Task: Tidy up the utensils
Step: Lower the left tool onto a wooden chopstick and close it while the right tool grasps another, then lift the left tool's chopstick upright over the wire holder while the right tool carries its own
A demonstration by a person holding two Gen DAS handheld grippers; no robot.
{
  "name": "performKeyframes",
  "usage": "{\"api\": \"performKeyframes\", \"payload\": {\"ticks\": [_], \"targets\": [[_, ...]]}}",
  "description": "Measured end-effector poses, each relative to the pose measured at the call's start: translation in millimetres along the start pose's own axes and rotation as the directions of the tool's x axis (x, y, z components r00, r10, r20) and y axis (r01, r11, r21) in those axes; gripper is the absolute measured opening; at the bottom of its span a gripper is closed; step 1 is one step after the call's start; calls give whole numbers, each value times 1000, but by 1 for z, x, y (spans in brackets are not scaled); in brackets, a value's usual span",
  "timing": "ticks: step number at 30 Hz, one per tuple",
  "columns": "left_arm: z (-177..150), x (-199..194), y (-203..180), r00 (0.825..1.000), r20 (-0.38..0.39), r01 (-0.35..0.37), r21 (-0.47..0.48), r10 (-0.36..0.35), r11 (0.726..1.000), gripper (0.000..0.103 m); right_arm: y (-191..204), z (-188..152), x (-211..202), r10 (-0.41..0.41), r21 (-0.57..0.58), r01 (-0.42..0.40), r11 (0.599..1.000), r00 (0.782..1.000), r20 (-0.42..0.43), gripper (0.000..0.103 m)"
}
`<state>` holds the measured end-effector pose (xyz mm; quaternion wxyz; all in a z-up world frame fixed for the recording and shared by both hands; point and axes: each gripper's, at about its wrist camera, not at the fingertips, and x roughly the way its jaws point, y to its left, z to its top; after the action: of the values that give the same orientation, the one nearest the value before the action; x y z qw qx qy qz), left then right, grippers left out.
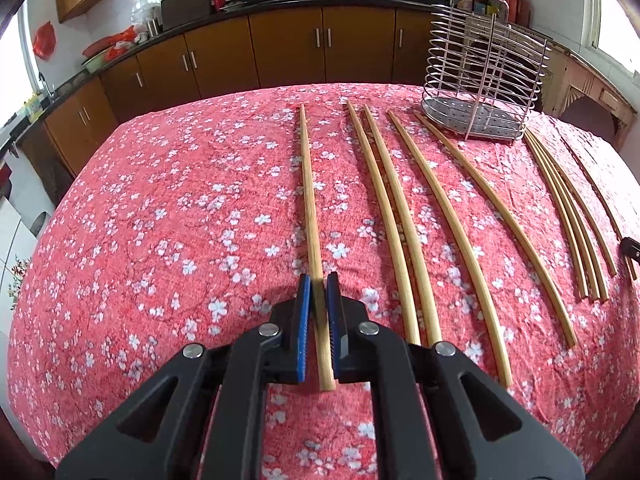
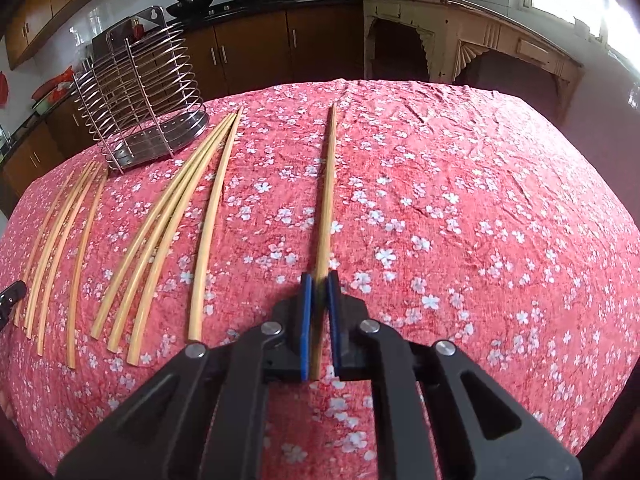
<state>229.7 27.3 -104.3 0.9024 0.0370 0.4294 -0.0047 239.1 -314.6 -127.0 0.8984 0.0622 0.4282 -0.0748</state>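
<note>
On my left wrist camera, the left gripper [image 1: 319, 280] sits low over the red floral tablecloth [image 1: 160, 220] with its 2 blue-padded jaws drawn close around the near end of the leftmost chopstick [image 1: 310, 208]. The stick runs straight away from me between the pads. A thin gap shows on each side, so I cannot tell whether the pads are actually pinching it.

To the right of that stick lie 4 more chopsticks [image 1: 420, 220], spread in a loose fan. Further right is a tighter bundle of chopsticks [image 1: 568, 216] near the cloth's edge. The wire utensil rack [image 1: 486, 76] stands upright at the far right of the table, beyond the tips of the fan.

On my right wrist camera, the right gripper [image 2: 319, 280] is in the same posture: jaws nearly together on either side of the rightmost chopstick [image 2: 326, 200], which lies alone and points away from me. Here too I cannot tell if the pads bear on the wood.

To its left lies a group of 4 chopsticks [image 2: 176, 216] converging at their far tips, then another group [image 2: 60, 240] at the left edge. The rack [image 2: 140, 92] stands at the far left, with its perforated metal base [image 2: 160, 138] resting on the cloth [image 2: 460, 220].
</note>
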Motion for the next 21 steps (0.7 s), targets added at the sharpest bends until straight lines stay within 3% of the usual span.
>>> {"api": "performKeyframes", "payload": {"ticks": [7, 12, 16, 18, 20, 21], "targets": [[1, 3, 5, 1000, 5, 16, -9, -16, 1000, 9, -7, 13, 11, 13, 22, -13, 1000, 1000, 5, 8], [-6, -2, 2, 999, 7, 36, -1, -36, 999, 20, -6, 6, 8, 22, 22, -23, 999, 1000, 18, 10], [-6, -1, -3, 1000, 7, 31, 6, -31, 1000, 21, -6, 7, 8, 22, 21, -22, 1000, 1000, 17, 10], [-6, -1, -3, 1000, 7, 30, 3, -30, 1000, 19, -4, 7, 8, 14, 14, -14, 1000, 1000, 17, 10], [-7, -2, -4, 1000, 7, 8, 2, -8, 1000, 8, -4, 6, 7, 12, 10, -13, 1000, 1000, 17, 10], [-7, -2, -4, 1000, 7, 4, 0, -4, 1000, 8, -5, 6, 7, 19, 13, -20, 1000, 1000, 18, 8]]}}
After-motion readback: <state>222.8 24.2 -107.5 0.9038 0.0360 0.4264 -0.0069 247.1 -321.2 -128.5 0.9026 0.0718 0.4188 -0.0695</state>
